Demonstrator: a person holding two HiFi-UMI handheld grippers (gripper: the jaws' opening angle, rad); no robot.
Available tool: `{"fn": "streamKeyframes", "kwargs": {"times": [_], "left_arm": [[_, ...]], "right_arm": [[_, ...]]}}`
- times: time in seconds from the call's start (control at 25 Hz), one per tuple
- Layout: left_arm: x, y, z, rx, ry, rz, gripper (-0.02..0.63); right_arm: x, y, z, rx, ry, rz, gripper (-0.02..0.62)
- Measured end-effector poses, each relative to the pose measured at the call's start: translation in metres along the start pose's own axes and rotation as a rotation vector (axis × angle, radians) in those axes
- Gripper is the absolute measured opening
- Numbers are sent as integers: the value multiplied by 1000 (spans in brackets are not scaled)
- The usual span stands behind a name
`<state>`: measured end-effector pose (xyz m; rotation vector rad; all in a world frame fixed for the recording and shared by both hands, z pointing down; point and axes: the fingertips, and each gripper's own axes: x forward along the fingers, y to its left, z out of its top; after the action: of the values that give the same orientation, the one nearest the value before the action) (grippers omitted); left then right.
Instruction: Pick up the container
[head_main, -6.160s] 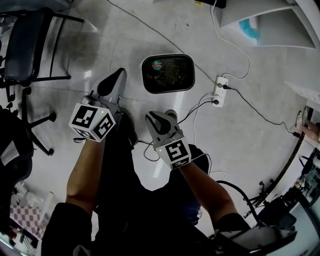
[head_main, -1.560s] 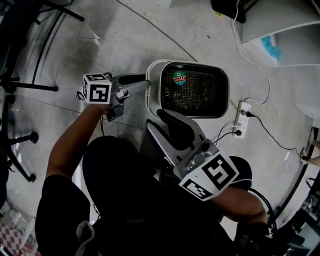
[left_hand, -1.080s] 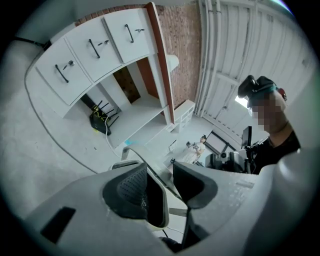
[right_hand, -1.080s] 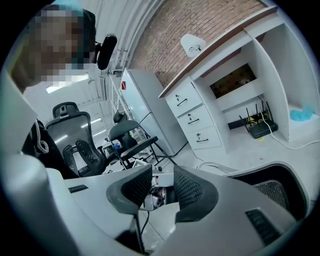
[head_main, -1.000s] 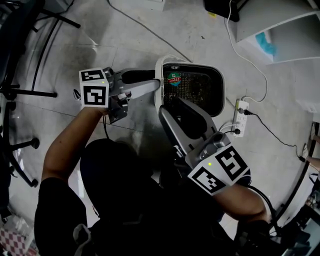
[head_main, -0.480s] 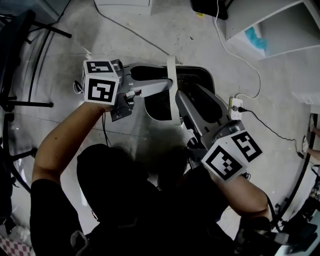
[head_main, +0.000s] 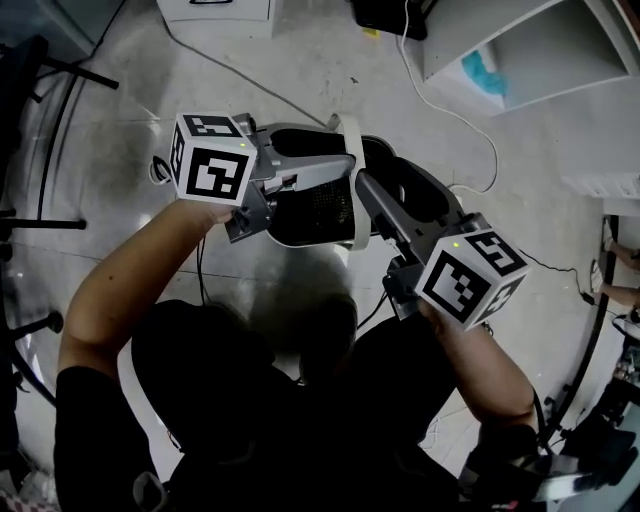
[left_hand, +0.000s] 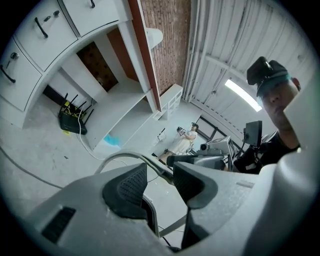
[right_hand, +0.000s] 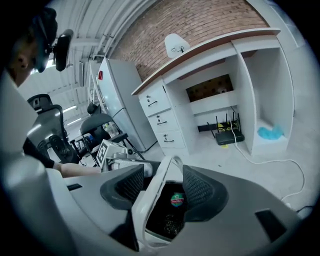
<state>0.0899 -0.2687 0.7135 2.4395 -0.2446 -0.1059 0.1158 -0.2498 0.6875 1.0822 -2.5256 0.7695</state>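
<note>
The container (head_main: 318, 208) is a white-rimmed tub with a dark mesh inside and a round sticker. It hangs tipped up on its edge above the floor. My left gripper (head_main: 335, 158) is shut on its rim (left_hand: 131, 156), which runs between the two pads (left_hand: 125, 187). My right gripper (head_main: 372, 172) straddles the opposite rim (right_hand: 159, 192). Its jaws are opening: the rim stands between them, and the right pad (right_hand: 199, 189) is clear of it. The sticker (right_hand: 177, 200) shows between the jaws in the right gripper view.
A white shelf unit (head_main: 520, 50) with a blue cloth (head_main: 480, 75) stands at the back right, and a white cable (head_main: 470, 120) trails across the floor. Chair legs (head_main: 40, 200) lie at the left. A black router (right_hand: 227, 136) sits under the desk. A person (left_hand: 182, 140) stands far off.
Both grippers reached down to the container on the floor. The left one took its rim and the container rose and tipped on edge. The right jaws came around the other rim and spread.
</note>
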Motion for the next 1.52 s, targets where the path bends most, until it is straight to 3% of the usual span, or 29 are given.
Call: {"fn": "streamKeyframes", "kwargs": {"times": [0.16, 0.4, 0.52, 0.64, 0.76, 1.08, 1.28, 1.52], "left_arm": [[16, 2, 1, 15, 27, 13, 171], [42, 2, 3, 51, 68, 56, 175], [47, 5, -1, 97, 86, 96, 176], [46, 12, -12, 196, 165, 189, 175], [39, 9, -10, 213, 125, 174, 175], [-24, 37, 10, 210, 29, 332, 168], [-58, 49, 38, 294, -26, 470, 78], [-70, 42, 48, 390, -18, 523, 25]], "right_arm": [[2, -6, -18, -11, 72, 19, 218], [8, -27, -36, -9, 142, -42, 219], [12, -30, -44, -18, 159, -59, 218], [17, -37, -50, -51, 181, -98, 199], [18, -41, -49, -27, 175, -116, 98], [19, -46, -49, 7, 167, -142, 67], [22, -44, -46, 10, 158, -142, 61], [25, -39, -46, -3, 162, -158, 60]]}}
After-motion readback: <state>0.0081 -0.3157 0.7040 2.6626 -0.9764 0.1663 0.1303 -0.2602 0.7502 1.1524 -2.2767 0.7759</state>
